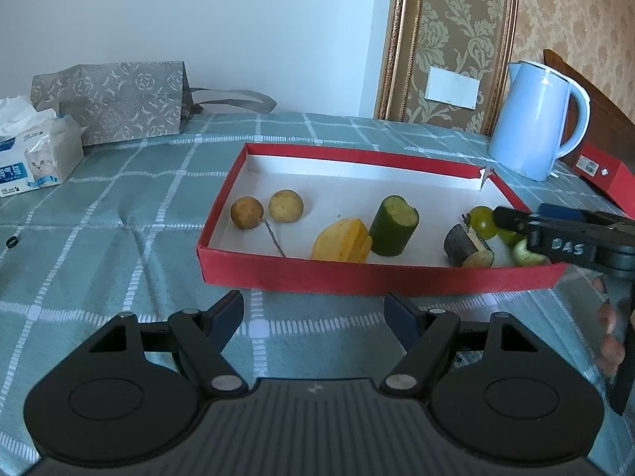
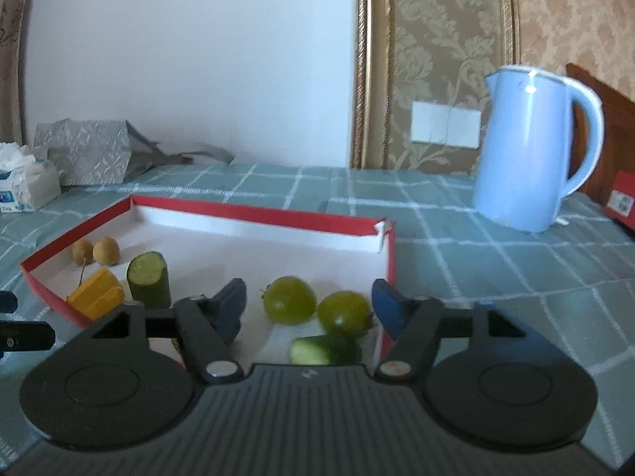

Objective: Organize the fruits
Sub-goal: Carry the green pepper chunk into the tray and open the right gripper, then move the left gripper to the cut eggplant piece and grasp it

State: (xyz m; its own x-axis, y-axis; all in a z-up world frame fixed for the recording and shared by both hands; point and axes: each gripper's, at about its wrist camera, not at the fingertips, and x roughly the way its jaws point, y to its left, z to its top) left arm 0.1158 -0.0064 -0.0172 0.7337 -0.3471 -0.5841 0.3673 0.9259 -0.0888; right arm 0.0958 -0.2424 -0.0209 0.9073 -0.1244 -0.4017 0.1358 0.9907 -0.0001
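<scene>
On a table under a green checked cloth (image 1: 119,206): one shallow red box (image 1: 357,273), white inside, holding the produce.

Box contents, from the left wrist view, left to right:
- Two round brown fruits (image 1: 247,212), side by side near the left wall, a thin stem lying just beside them.
- Yellow piece (image 1: 342,240), ridged, near the front wall.
- Cucumber chunk (image 1: 393,226), upright, cut face up, just beside the yellow piece.
- Dark-skinned chunk (image 1: 468,246), pale cut face, by the front wall.
- Green tomato (image 1: 482,221), partly behind the right gripper's finger.

Right wrist view adds: a second green tomato (image 2: 344,313) just beside the first, and a small cucumber slice (image 2: 313,349) lying in front of them, in the box's right end.

Grippers:
- Left gripper (image 1: 313,317): jaws standing apart, nothing between them, over the cloth in front of the box.
- Right gripper (image 2: 307,309): jaws spread wide, either side of the two tomatoes and the slice, pads (image 2: 230,305) not pressing on any of them. A hand (image 1: 611,333) holds it at the right edge.

Other items: blue kettle (image 1: 535,119) behind the box, right; tissue pack (image 1: 35,158) and patterned bag (image 1: 115,99) at far left.
</scene>
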